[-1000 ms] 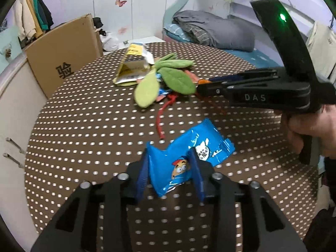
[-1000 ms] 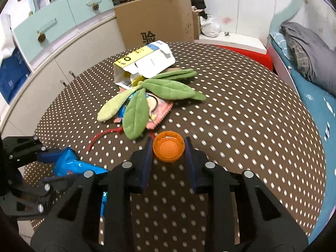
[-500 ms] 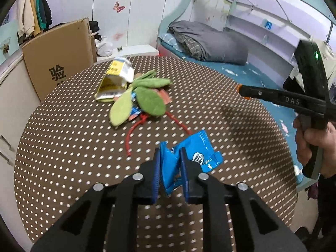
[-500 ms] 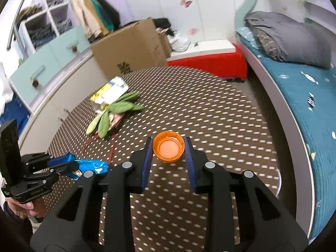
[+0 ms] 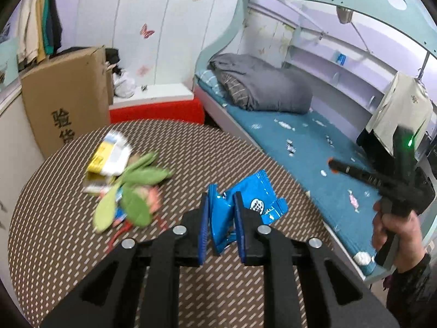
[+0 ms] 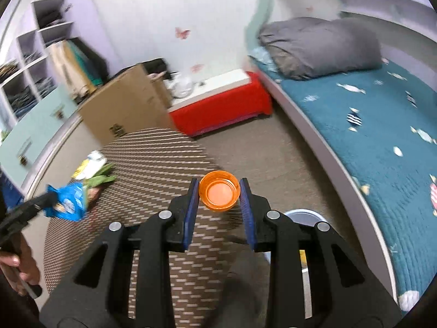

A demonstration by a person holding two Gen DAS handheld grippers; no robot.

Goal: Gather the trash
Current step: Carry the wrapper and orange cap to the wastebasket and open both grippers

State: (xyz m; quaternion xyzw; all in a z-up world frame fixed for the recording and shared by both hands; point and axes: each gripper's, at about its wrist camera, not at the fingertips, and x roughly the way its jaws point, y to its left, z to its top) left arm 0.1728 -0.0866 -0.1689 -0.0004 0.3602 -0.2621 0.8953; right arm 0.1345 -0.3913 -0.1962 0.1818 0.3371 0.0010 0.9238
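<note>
My right claw [image 6: 220,194] grips the orange cap [image 6: 219,193]; the bin [image 6: 302,216] (only its rim shows) lies just lower right. My left claw [image 5: 220,220] pinches the blue wrapper [image 5: 245,202], farther off.

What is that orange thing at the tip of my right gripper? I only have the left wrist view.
Observer: An orange cap, open side facing the camera, pinched between the pads of the right gripper.
Operator: Any bin near it?
Observer: Probably. A round pale-rimmed container sits on the floor beside the table, partly hidden behind the gripper's right finger.
Operator: Anything in it?
Observer: Something yellow shows inside, too hidden to name.
</note>
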